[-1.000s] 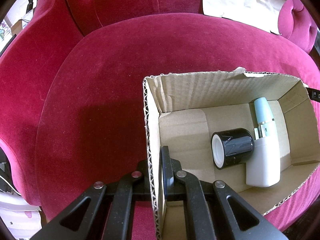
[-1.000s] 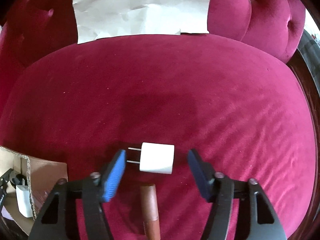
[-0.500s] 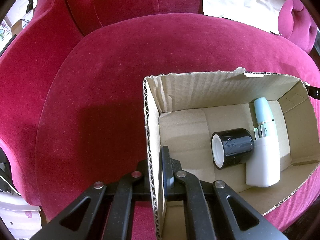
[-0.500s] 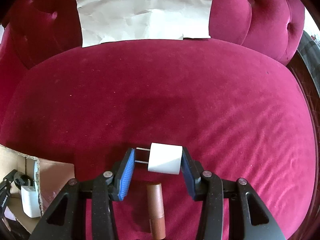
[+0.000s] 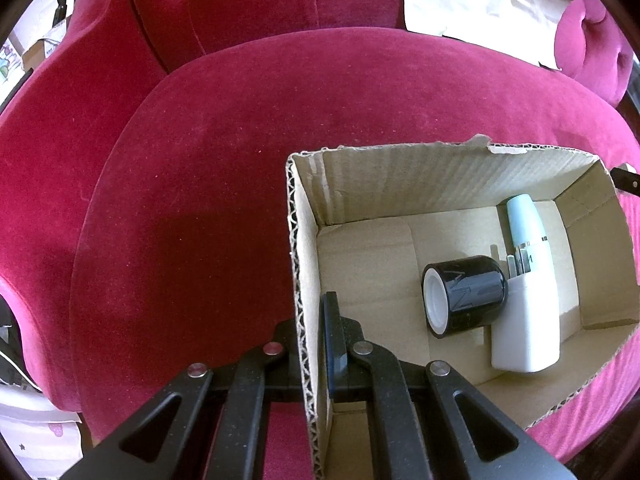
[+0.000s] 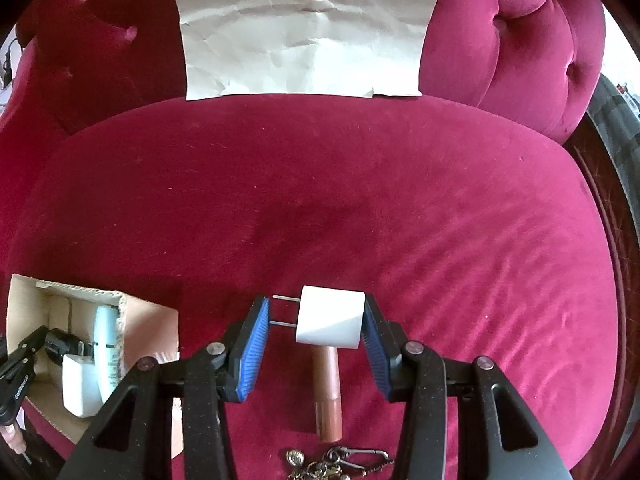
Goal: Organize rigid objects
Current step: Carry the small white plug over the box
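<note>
Clamping the near wall of the open brown cardboard box (image 5: 400, 176), the left gripper (image 5: 310, 344) has one finger outside and one blue-padded finger inside, pressed tight on the corrugated edge. Inside the box lie a black cylindrical roll with a white core (image 5: 464, 298), a white rectangular charger block (image 5: 528, 328) touching it, and a pale blue tube (image 5: 524, 226) beyond. The right gripper (image 6: 316, 320) reaches forward low over the crimson velvet sofa cushion (image 6: 320, 200), its blue pads closed on a small white plug adapter (image 6: 330, 322), prongs pointing left. Below the adapter a brown cylindrical tube (image 6: 328, 396) rests on the cushion, with a brass key chain (image 6: 332, 460) nearer the camera. Farther back, creased white paper (image 6: 304, 28) leans on the backrest.
</note>
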Action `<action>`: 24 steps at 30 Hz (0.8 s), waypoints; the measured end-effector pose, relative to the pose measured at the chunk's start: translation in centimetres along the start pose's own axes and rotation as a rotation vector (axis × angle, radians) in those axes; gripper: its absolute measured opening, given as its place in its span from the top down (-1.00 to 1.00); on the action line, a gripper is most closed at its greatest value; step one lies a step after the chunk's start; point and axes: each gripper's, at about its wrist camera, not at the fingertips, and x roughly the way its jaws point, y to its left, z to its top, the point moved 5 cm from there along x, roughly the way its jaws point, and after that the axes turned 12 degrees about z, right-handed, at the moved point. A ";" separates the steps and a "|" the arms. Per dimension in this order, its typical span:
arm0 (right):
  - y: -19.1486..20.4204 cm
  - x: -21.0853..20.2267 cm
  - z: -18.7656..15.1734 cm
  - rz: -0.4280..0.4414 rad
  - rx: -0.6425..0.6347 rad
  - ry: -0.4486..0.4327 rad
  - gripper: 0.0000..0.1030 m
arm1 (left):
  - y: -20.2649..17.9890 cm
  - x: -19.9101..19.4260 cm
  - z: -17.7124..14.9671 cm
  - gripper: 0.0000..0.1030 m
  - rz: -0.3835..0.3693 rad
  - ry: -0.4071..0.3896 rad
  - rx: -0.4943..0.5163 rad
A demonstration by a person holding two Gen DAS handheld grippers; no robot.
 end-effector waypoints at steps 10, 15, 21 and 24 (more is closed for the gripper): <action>1.2 -2.4 0.2 -0.010 -0.012 -0.022 0.06 | 0.1 0.0 0.1 0.91 -0.009 0.004 -0.012; 2.5 -3.6 0.1 -0.004 -0.032 -0.028 0.06 | 0.2 0.0 0.1 0.91 -0.011 0.003 -0.014; 4.8 -4.8 -0.5 0.019 -0.055 -0.029 0.06 | 0.4 0.0 0.0 0.92 -0.011 0.001 -0.014; 6.3 -5.2 -0.7 0.029 -0.077 -0.031 0.06 | 0.5 0.1 -0.1 0.92 -0.014 0.003 -0.016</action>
